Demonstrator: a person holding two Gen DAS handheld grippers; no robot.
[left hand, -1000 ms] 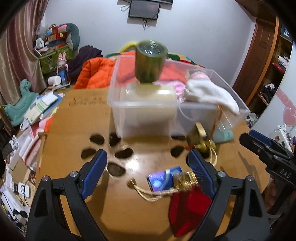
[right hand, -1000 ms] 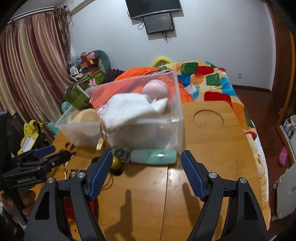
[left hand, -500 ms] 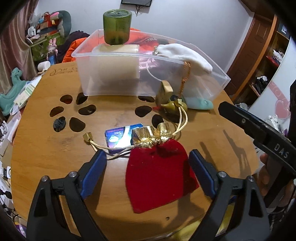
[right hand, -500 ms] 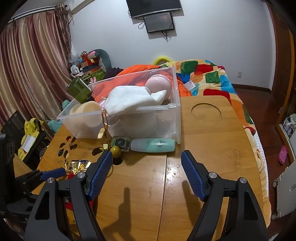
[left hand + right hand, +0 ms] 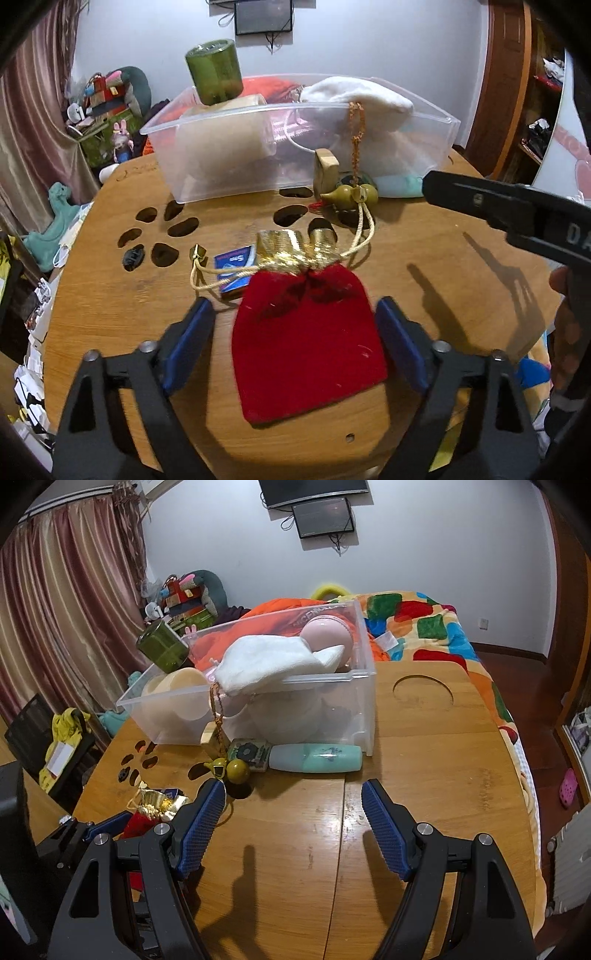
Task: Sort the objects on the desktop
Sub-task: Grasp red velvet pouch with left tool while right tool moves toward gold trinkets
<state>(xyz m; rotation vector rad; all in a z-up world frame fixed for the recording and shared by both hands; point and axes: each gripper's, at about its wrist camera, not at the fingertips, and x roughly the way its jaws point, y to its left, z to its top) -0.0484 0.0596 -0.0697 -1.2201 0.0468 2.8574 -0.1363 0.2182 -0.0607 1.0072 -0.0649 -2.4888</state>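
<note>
A red velvet pouch (image 5: 308, 339) with a gold top lies flat on the wooden table (image 5: 110, 306). My left gripper (image 5: 293, 332) is open, its blue pads either side of the pouch. A blue packet (image 5: 236, 267) lies partly under the pouch's gold cord. An olive gourd charm (image 5: 349, 194) and a mint bottle (image 5: 316, 757) lie in front of the clear bin (image 5: 295, 147). The bin holds a white cloth (image 5: 273, 662), a beige cup (image 5: 173, 698) and a pink ball (image 5: 327, 635); a green jar (image 5: 214, 72) rests on the cup. My right gripper (image 5: 293, 827) is open and empty above bare table.
The table has paw-shaped cut-outs (image 5: 162, 232) at the left and a round recess (image 5: 423, 694) at the far right. A bed with a colourful blanket (image 5: 424, 627) lies behind. Clutter fills the floor at the left (image 5: 33, 332).
My left gripper has pulled back from the bin and lowered towards the near table edge, so the red pouch now lies between its pads. My right gripper has drawn back slightly.
</note>
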